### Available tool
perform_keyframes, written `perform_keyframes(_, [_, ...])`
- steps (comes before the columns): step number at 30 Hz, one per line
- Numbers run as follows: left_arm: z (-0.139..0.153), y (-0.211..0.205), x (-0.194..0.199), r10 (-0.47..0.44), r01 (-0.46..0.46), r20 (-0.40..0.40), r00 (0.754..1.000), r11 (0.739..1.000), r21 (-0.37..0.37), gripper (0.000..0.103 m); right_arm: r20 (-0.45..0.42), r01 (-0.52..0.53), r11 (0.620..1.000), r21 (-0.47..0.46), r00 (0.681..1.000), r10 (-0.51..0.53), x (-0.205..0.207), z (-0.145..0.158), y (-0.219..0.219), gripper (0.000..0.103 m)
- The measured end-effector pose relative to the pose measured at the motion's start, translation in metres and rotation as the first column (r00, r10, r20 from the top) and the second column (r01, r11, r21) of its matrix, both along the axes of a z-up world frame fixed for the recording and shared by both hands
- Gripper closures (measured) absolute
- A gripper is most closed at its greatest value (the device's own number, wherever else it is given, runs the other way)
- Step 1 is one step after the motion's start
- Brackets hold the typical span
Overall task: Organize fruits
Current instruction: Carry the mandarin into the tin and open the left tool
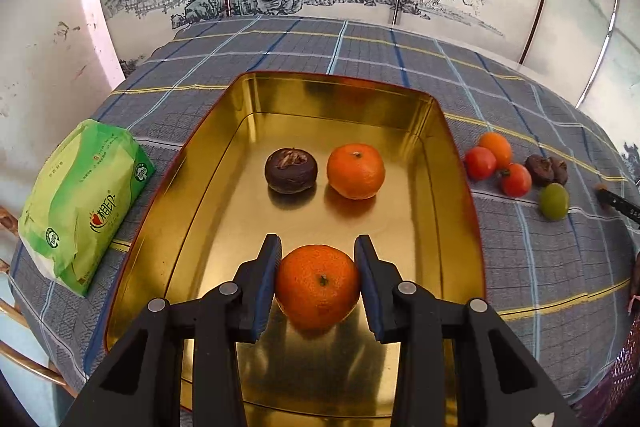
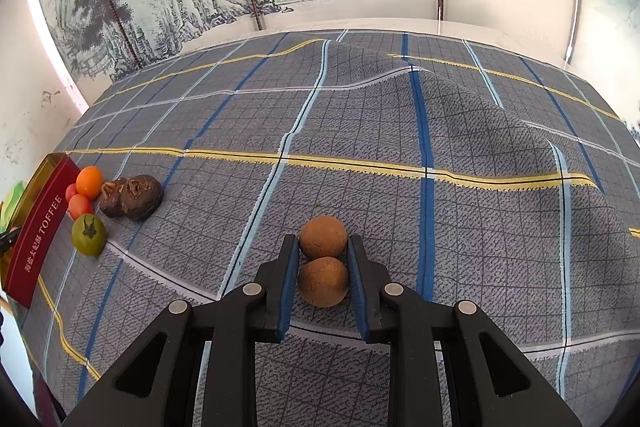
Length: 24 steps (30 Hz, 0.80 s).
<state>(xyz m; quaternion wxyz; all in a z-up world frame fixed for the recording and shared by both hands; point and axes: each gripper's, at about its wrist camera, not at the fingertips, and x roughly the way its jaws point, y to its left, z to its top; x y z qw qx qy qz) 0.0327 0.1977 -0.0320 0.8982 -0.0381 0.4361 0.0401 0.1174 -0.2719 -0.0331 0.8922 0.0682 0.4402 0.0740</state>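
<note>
Left gripper (image 1: pixel 317 283) clasps an orange (image 1: pixel 317 287) low inside the tin (image 1: pixel 168 219) for placing; right gripper (image 2: pixel 322 281) pinches a longan (image 2: pixel 323 281).

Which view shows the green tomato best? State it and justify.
The right wrist view. There the green tomato lies near, its dark stem star showing, beside the red toffee tin. The left wrist view shows it only as a small plain green ball near the edge.

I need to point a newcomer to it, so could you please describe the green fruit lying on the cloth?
Start at the gold tin on the checked cloth. Just off its side sits a cluster of small fruits. The green fruit lies at the cluster's near end, the only green one beside red, orange and dark brown neighbours.
</note>
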Motion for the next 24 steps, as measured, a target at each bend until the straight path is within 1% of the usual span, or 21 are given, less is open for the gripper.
perform_keyframes(14, [-0.001,0.006,0.012,0.003,-0.002,-0.012,1.000,0.999,0.042,0.069,0.000,-0.001,1.000,-0.007,1.000,0.001,0.001,-0.001,0.001,0.077])
perform_keyframes(24, [0.000,0.010,0.018,0.019,-0.018,-0.008,1.000,0.999,0.048,0.068,0.000,-0.001,1.000,-0.009,1.000,0.001,0.001,-0.001,0.002,0.077])
